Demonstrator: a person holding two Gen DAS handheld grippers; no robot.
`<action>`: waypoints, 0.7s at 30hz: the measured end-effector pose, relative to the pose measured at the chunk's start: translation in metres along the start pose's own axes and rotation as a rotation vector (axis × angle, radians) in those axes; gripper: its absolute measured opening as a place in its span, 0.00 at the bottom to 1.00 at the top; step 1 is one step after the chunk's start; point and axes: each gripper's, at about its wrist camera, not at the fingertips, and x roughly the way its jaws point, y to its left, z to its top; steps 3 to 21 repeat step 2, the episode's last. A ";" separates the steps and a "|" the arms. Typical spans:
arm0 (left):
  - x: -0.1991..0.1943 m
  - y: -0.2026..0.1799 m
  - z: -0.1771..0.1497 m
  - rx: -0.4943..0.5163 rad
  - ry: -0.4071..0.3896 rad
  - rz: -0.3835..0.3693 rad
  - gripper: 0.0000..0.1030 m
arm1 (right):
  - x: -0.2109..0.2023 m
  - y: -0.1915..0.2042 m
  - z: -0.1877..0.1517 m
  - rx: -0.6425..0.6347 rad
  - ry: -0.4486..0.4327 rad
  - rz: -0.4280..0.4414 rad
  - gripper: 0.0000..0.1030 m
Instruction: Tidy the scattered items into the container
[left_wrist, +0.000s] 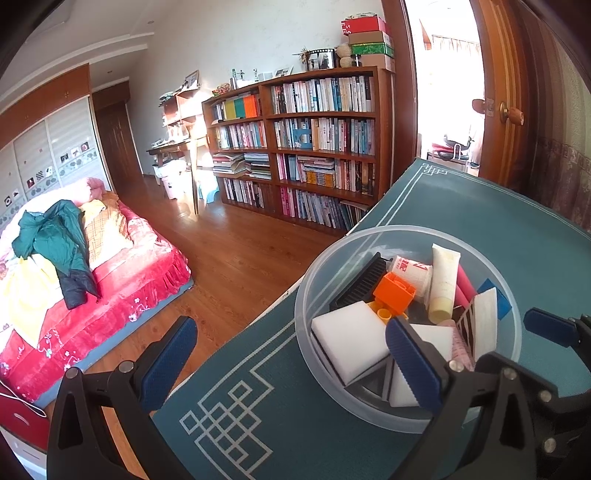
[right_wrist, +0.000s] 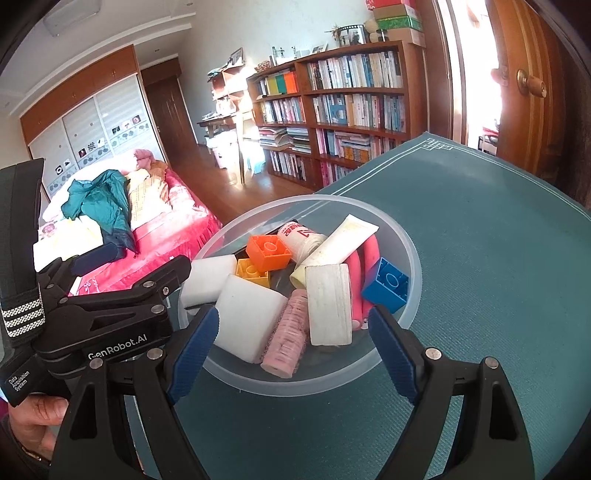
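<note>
Blue-padded fingers of the right gripper stand released at the near rim of a clear plastic bowl on a teal table mat. Inside the bowl lie white sponge blocks, a pink hair roller, an orange brick, a yellow brick, a blue brick, a cream tube and a black comb. The left gripper, also released, grasps nothing, straddling the mat's left edge beside the bowl.
</note>
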 end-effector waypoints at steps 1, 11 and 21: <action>0.000 0.000 0.000 0.000 0.000 0.000 1.00 | 0.000 0.000 0.000 -0.004 -0.001 -0.010 0.83; 0.000 0.000 0.001 0.000 0.000 0.000 1.00 | 0.000 0.001 0.000 -0.007 -0.002 -0.018 0.83; 0.000 0.000 0.001 0.000 0.000 0.000 1.00 | 0.000 0.001 0.000 -0.007 -0.002 -0.018 0.83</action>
